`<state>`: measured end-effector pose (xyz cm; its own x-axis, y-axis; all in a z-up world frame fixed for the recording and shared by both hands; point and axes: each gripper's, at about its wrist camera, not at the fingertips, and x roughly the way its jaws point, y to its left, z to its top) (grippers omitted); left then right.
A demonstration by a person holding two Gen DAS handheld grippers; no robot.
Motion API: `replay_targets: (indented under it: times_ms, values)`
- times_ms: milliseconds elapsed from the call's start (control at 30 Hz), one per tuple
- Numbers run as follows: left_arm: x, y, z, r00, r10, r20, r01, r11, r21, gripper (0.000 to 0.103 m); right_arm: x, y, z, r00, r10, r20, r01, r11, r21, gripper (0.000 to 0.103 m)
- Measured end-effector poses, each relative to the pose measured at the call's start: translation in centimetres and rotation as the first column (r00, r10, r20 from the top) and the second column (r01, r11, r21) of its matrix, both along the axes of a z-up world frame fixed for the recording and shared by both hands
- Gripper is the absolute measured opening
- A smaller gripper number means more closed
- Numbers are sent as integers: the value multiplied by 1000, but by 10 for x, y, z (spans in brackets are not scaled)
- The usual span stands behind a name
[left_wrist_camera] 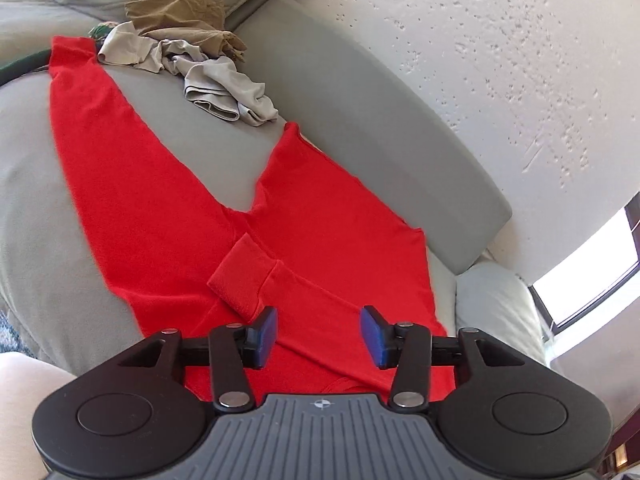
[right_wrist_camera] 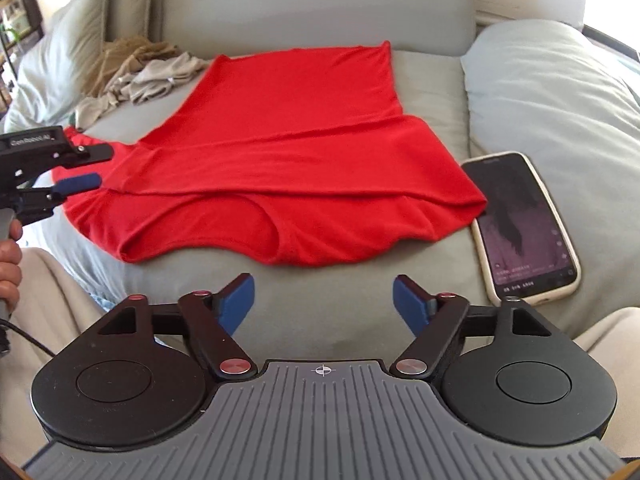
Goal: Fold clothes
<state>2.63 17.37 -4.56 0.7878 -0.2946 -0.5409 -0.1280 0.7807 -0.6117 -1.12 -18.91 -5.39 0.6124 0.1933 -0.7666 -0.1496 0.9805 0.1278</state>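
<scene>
A red long-sleeved top [left_wrist_camera: 168, 208] lies spread on a grey sofa seat [left_wrist_camera: 24, 168]. One sleeve is folded across the body, its ribbed cuff [left_wrist_camera: 240, 276] lying just ahead of my left gripper [left_wrist_camera: 319, 334]. The left gripper is open and empty, just above the red cloth. In the right wrist view the top [right_wrist_camera: 280, 140] lies flat with its neckline nearest me. My right gripper [right_wrist_camera: 323, 306] is open and empty over bare seat [right_wrist_camera: 320, 300], short of the neckline. The left gripper [right_wrist_camera: 76, 168] shows at the left edge of that view, over the top's left side.
A heap of beige and tan clothes [left_wrist_camera: 188, 40] lies at the far end of the seat; it also shows in the right wrist view [right_wrist_camera: 136, 72]. A phone [right_wrist_camera: 520, 224] lies on the seat right of the top. Sofa backrest [right_wrist_camera: 312, 8] and cushions [right_wrist_camera: 560, 92] border the seat.
</scene>
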Motion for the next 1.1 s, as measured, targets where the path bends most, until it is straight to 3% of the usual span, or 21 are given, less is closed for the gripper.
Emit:
replay_targets:
  times_ms: [167,300,467,533,767,833,1033,1100]
  values:
    - [-17,50,15,992,119,-40,-117,992,44,52,24,17,4,999,9,-37,-7,998,55,86]
    - [-25,91,9,966,251,-58,-248,967,51,60,44,35,6,997,50,-61,-45,995,87,87]
    - [-26,139,-15,914,388,-120,-397,915,-66,57,70,68,16,980,185,-70,-169,966,195,85]
    - [-21,154,-22,898,426,-113,-435,897,-80,55,79,83,20,969,240,-63,-219,947,237,85]
    - [30,211,-66,857,510,-78,-512,821,-254,52,97,125,24,948,316,-42,-296,922,250,85]
    - [50,225,-79,854,514,-84,-515,809,-284,45,101,129,24,945,324,-43,-304,919,251,85]
    - [97,263,-81,827,553,-103,-555,774,-305,51,110,121,22,957,286,-54,-261,925,277,85]
    - [112,277,-84,829,548,-112,-552,771,-317,51,112,115,22,962,267,-53,-242,927,288,85]
